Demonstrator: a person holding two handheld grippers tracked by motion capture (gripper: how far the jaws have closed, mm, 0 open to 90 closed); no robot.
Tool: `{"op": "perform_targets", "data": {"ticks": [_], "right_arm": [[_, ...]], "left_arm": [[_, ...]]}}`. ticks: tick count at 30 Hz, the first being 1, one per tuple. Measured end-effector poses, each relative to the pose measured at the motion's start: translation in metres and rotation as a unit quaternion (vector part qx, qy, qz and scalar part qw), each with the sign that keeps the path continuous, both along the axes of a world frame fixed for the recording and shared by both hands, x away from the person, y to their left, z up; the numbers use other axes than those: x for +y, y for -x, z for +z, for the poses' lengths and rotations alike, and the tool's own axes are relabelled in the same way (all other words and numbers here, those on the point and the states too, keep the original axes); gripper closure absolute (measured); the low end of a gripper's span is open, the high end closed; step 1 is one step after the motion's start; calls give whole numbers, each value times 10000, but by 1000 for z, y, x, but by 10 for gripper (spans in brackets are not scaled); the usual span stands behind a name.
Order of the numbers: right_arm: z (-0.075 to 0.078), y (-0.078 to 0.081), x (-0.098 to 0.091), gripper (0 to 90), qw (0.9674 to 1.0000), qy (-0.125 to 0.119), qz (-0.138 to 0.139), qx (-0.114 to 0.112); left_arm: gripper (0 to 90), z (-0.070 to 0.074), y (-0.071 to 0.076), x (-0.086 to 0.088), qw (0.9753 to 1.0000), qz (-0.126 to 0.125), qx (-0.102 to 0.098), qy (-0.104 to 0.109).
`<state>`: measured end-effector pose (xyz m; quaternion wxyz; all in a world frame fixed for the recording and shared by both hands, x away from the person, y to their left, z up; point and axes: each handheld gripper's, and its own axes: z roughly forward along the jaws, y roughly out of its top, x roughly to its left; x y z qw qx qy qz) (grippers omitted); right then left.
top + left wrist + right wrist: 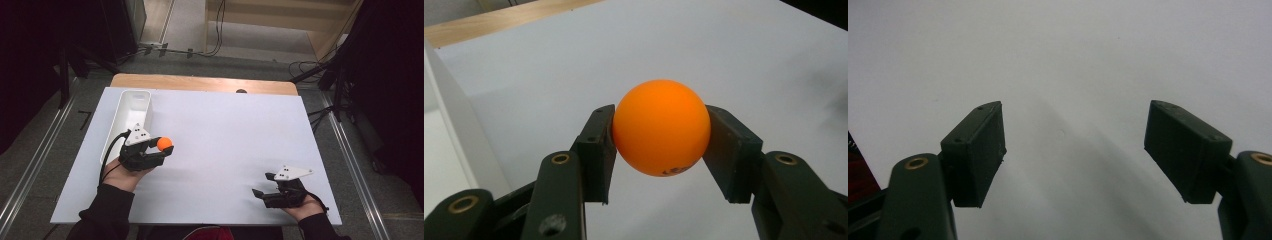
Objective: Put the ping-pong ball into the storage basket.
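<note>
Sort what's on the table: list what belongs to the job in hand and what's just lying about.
In the job:
- orange ball, clamped in the left gripper
- white bin, beside that gripper

Lying about:
- right gripper, open and idle
- cables on the floor beyond the table

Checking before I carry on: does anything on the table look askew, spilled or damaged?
Nothing stands out. The left gripper holds the orange ball squarely between its pads, beside the white tray, which sits upright. The right gripper is open over bare white tabletop.
</note>
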<state>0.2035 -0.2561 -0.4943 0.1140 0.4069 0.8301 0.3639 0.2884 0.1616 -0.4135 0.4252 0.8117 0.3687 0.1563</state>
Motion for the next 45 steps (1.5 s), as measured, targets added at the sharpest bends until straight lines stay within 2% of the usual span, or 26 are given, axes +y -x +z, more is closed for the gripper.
{"op": "perform_targets", "data": {"ticks": [15, 45], "right_arm": [[0, 0, 0, 231, 10000, -4, -11, 3], [0, 0, 0, 230, 10000, 28, -3, 33]], "left_arm": [[498, 6, -5, 15, 9996, 251, -44, 95], [498, 11, -14, 47, 9970, 746, 112, 179]]}}
